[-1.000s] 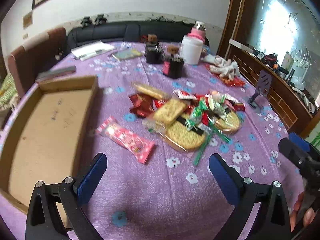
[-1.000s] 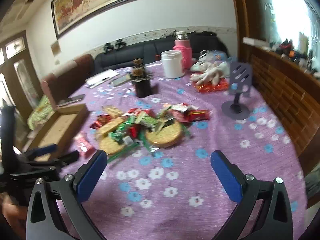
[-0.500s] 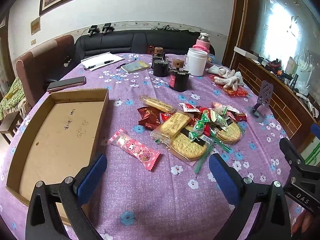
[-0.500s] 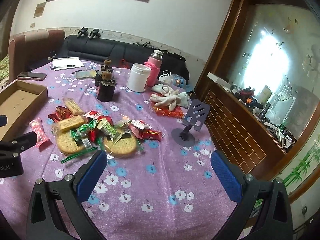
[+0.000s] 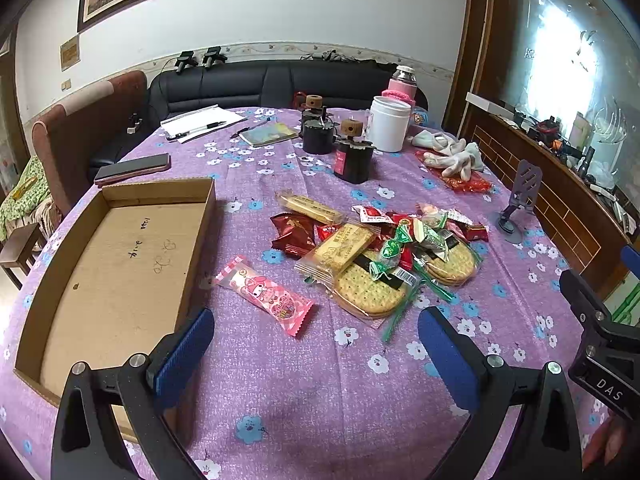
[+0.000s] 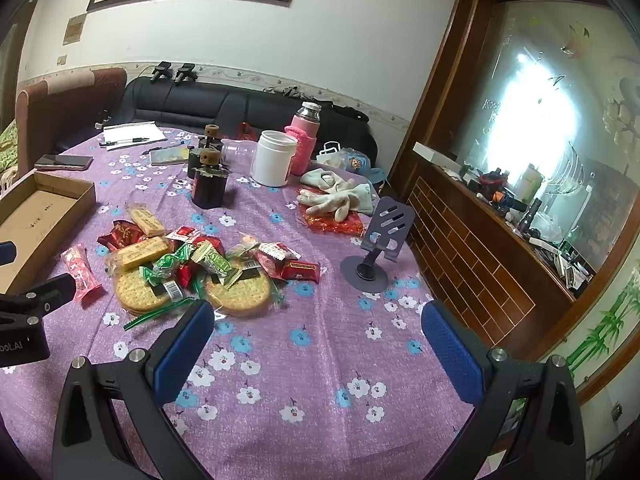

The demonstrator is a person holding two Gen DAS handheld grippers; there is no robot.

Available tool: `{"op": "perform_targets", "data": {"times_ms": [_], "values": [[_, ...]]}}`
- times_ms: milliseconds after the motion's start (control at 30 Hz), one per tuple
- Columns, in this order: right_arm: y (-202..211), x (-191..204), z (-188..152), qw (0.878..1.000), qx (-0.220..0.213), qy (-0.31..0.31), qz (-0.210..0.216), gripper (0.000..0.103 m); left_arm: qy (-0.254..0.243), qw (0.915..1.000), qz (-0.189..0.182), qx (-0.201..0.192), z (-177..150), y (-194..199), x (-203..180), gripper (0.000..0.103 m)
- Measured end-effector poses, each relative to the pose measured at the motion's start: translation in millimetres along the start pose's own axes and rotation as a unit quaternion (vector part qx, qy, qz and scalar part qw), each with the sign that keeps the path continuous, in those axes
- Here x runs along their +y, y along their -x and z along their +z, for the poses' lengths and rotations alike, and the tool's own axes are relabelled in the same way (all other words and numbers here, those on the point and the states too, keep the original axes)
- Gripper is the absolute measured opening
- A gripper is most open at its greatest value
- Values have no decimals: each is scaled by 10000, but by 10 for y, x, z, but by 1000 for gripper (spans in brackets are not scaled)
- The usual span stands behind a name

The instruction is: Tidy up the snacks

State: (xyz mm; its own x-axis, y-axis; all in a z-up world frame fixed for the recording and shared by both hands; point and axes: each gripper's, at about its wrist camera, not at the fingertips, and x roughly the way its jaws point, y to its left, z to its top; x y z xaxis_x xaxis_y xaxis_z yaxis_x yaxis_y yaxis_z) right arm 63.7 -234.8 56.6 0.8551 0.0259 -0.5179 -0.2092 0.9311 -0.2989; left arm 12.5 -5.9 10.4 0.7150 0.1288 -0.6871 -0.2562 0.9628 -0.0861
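Note:
A heap of wrapped snacks point(image 5: 384, 248) lies mid-table: round crackers point(image 5: 370, 290), a yellow biscuit pack point(image 5: 340, 246), red and green sweets. A pink packet point(image 5: 264, 294) lies apart, between the heap and an empty cardboard box point(image 5: 112, 264) on the left. My left gripper point(image 5: 316, 350) hovers open above the cloth, just short of the pink packet, holding nothing. My right gripper point(image 6: 316, 346) is open too, near the front edge, right of the snack heap point(image 6: 200, 268). The pink packet point(image 6: 80, 266) and the cardboard box point(image 6: 36, 212) appear at that view's left.
Behind the heap stand two dark jars point(image 5: 354, 158), a white canister point(image 5: 390, 124), a pink flask point(image 5: 402, 88) and gloves point(image 5: 452, 156). A grey phone stand point(image 6: 378, 248) sits right. A phone point(image 5: 134, 166), papers point(image 5: 200, 122) and a notebook point(image 5: 270, 134) lie far back.
Both views have steadied and swung: the left gripper pulled back and rose slightly, the right one turned right toward the phone stand. Both stay open with nothing held.

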Motion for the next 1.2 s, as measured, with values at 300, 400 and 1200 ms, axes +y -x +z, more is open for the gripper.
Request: {"op": "perform_targets", "data": {"times_ms": [300,400,1200], "values": [[11,-15,0,10000,-16,-10,-7,103,-22,10000,-13,10,-14,35,-46,102],[26,-30,-5,10000,-19,-34,-1,103,-32,10000,-25,25,-17,34,-55,102],[-1137,-213,-118,9644,882,-613,2417,102,158,9960,-35,880,-21,-894,301,102]]}}
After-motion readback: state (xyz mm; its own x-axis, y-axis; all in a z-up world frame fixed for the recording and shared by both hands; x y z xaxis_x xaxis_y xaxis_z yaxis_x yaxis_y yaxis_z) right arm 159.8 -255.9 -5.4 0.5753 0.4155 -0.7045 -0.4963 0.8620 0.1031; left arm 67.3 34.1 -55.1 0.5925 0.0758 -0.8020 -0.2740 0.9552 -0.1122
